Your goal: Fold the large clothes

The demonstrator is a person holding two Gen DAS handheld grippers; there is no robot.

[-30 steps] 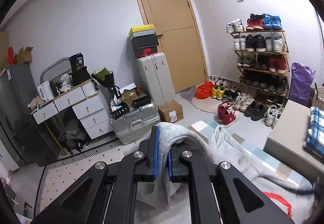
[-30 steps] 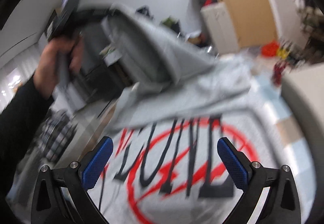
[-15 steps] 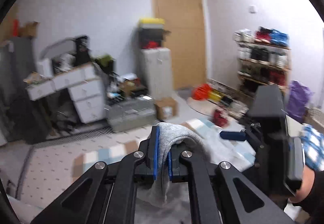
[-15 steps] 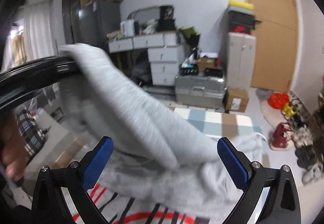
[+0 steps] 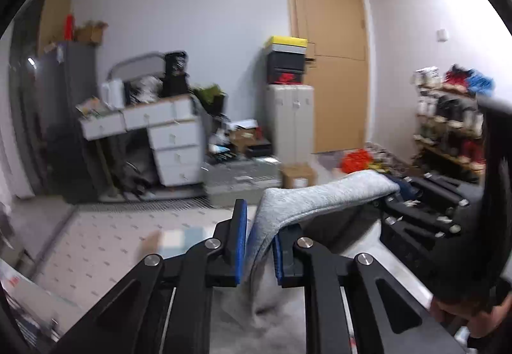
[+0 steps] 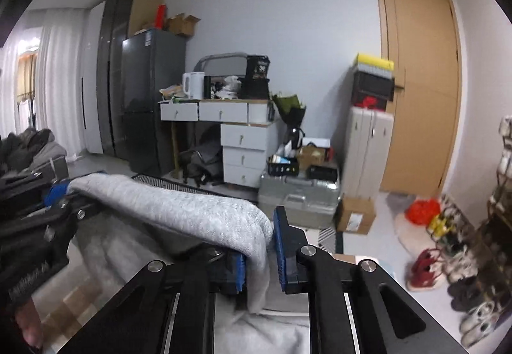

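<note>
A grey sweatshirt (image 5: 320,194) hangs as a taut folded edge between my two grippers, and the rest sags below them. In the left wrist view the left gripper (image 5: 259,219) has that edge between its blue pads. Its jaws are opening, and the pads touch the cloth on both sides. The right gripper (image 5: 396,191) holds the same edge farther right, with a hand (image 5: 464,315) below it. In the right wrist view the right gripper (image 6: 259,235) is closing on the sweatshirt (image 6: 179,203), its pads against the cloth. The left gripper (image 6: 60,194) is at the far left.
Beyond the cloth are a patterned rug (image 5: 105,245), a silver case (image 6: 297,197), a cardboard box (image 6: 355,215), white drawers (image 6: 243,155), a dark fridge (image 6: 147,98) and a wooden door (image 6: 419,91). Shoes and a rack (image 6: 473,242) line the right side.
The right gripper rose from over the printed front, swung beside the left one and closed from wide open onto the grey edge. The left gripper rolled, and its pads now stand slightly wider.
</note>
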